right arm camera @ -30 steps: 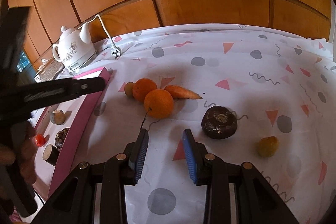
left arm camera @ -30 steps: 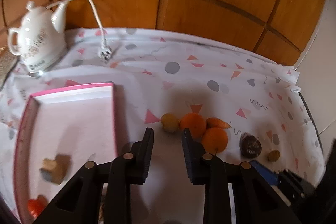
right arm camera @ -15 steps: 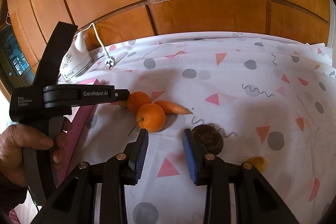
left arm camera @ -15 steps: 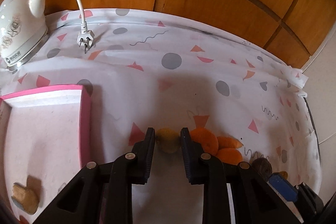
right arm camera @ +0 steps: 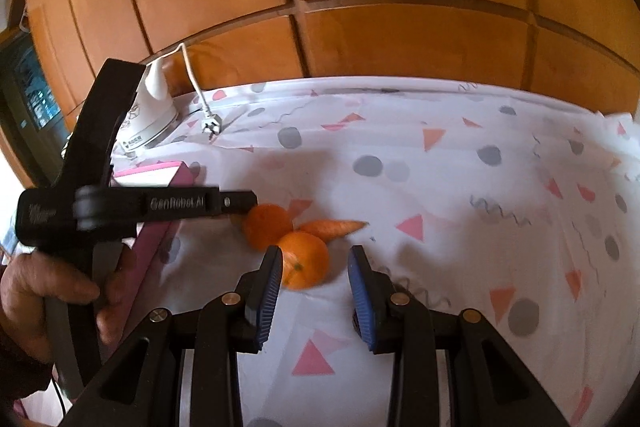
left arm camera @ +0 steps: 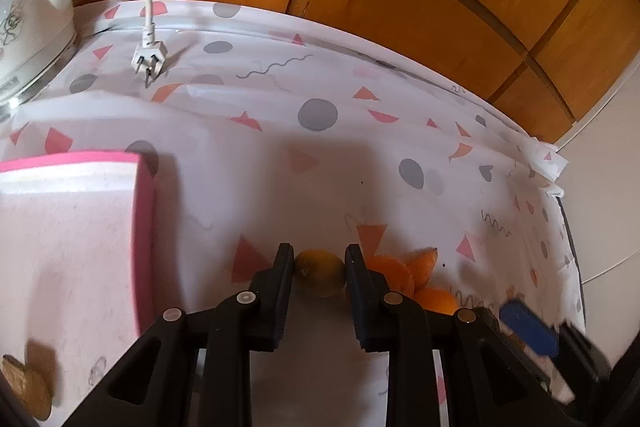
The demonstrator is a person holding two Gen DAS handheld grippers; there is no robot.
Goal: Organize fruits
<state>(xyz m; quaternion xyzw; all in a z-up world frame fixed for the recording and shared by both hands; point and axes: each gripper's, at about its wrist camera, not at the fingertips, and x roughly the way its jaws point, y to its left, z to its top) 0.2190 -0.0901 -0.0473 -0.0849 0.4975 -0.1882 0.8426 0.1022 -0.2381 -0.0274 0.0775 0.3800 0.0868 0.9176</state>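
In the left wrist view my left gripper [left arm camera: 319, 263] is open with a small yellow-brown fruit [left arm camera: 320, 271] between its fingers; the jaws stand close on each side of it. Two oranges [left arm camera: 390, 269] and a carrot [left arm camera: 425, 263] lie just right of it. In the right wrist view my right gripper [right arm camera: 314, 267] is open, with the near orange [right arm camera: 305, 259] between its fingertips, closer to the left finger. The second orange [right arm camera: 269, 227] and the carrot [right arm camera: 332, 227] lie behind it. The left gripper's body [right arm camera: 160, 205] reaches in from the left.
A pink tray [left arm camera: 144, 227] lies at the left with a brown item [left arm camera: 24, 387] in it. A white kettle [left arm camera: 24, 23] and its loose plug [left arm camera: 150, 61] sit at the back left. Wooden panels [right arm camera: 400, 39] back the patterned tablecloth [left arm camera: 320, 155].
My left gripper moved forward until the yellow-brown fruit sat between its fingers. My right gripper moved forward and left, from near the dark fruit to the near orange.
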